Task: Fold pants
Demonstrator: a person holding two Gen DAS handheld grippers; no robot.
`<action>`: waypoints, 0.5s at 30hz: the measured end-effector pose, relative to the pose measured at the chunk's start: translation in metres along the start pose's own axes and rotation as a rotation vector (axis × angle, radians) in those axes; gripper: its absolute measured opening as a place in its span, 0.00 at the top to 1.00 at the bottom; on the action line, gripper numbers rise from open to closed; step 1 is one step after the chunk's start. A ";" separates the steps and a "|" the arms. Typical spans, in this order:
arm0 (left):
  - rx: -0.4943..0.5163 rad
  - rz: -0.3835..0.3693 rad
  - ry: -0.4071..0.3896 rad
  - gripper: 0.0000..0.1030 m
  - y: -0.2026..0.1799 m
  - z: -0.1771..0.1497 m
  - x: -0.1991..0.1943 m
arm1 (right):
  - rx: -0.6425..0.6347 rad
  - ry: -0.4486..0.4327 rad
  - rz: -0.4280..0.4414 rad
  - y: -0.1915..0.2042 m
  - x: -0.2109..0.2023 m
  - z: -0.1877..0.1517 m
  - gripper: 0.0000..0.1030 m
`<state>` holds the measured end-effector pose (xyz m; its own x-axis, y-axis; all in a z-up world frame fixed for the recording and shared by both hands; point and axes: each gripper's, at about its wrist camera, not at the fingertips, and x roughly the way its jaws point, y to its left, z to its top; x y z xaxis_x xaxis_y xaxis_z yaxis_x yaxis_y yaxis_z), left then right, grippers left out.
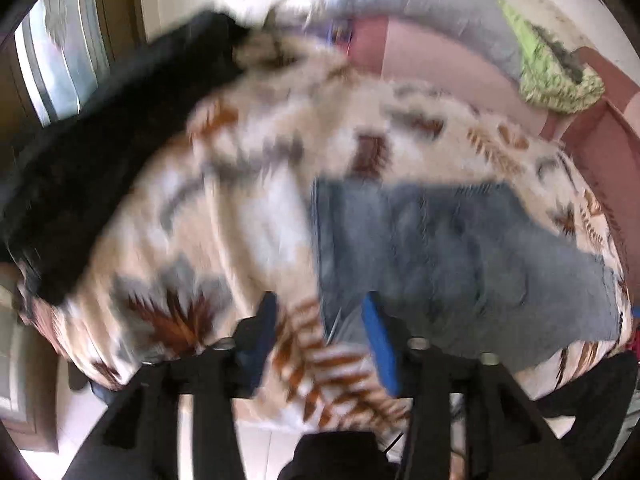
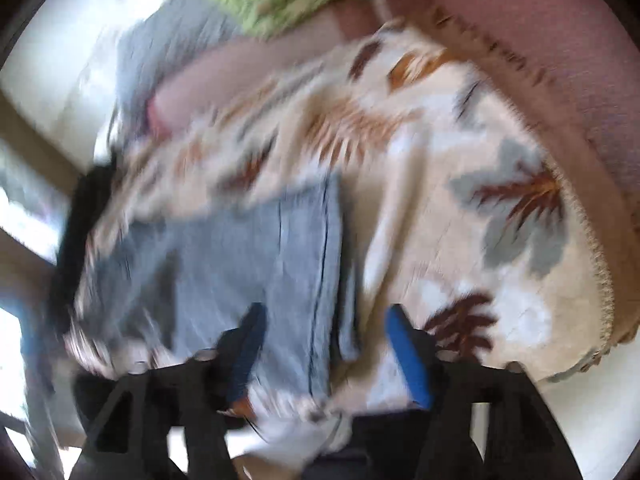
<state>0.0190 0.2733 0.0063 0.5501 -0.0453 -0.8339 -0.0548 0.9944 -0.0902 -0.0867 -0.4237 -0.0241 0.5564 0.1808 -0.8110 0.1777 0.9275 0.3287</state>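
Blue-grey denim pants [image 1: 460,256] lie folded and flat on a cream blanket with brown and grey leaves [image 1: 224,208]. In the left wrist view my left gripper [image 1: 320,308] hangs open above the blanket, beside the pants' left edge, with nothing between its blue pads. The right wrist view shows the same pants [image 2: 240,264] with a stitched seam edge facing right. My right gripper [image 2: 324,320] stands open over that edge, above the cloth and not pinching it. Both pictures are blurred by motion.
A black garment [image 1: 96,168] lies along the blanket's left side. At the back sit a grey cushion [image 1: 420,12] and a green patterned cloth [image 1: 556,76] on a pink sofa [image 2: 560,52]. Pale floor [image 2: 580,408] shows below the blanket's fringe.
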 end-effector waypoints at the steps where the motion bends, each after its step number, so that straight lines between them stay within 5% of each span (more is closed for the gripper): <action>1: 0.007 -0.018 -0.024 0.37 -0.007 0.006 -0.005 | 0.025 -0.012 0.010 0.001 -0.001 0.010 0.31; 3: 0.035 -0.052 -0.060 0.34 -0.031 0.016 -0.007 | 0.058 -0.013 0.049 0.005 0.008 0.028 0.31; 6: 0.080 -0.041 -0.057 0.34 -0.071 0.017 0.016 | 0.082 0.051 -0.033 0.008 0.055 0.054 0.31; 7: 0.092 -0.035 -0.045 0.34 -0.080 0.015 0.028 | 0.084 0.087 -0.052 0.006 0.070 0.057 0.42; 9: 0.130 0.024 -0.001 0.34 -0.097 0.005 0.058 | 0.045 0.156 -0.104 0.013 0.100 0.061 0.87; 11: 0.145 0.110 0.051 0.34 -0.099 -0.006 0.089 | -0.087 0.127 -0.185 0.038 0.100 0.063 0.91; 15: 0.108 0.089 0.024 0.27 -0.087 -0.015 0.094 | -0.209 0.002 -0.301 0.064 0.083 0.081 0.92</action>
<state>0.0629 0.1808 -0.0725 0.5270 0.0424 -0.8488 -0.0113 0.9990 0.0428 0.0366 -0.3761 -0.0311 0.5027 -0.1101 -0.8574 0.1633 0.9861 -0.0309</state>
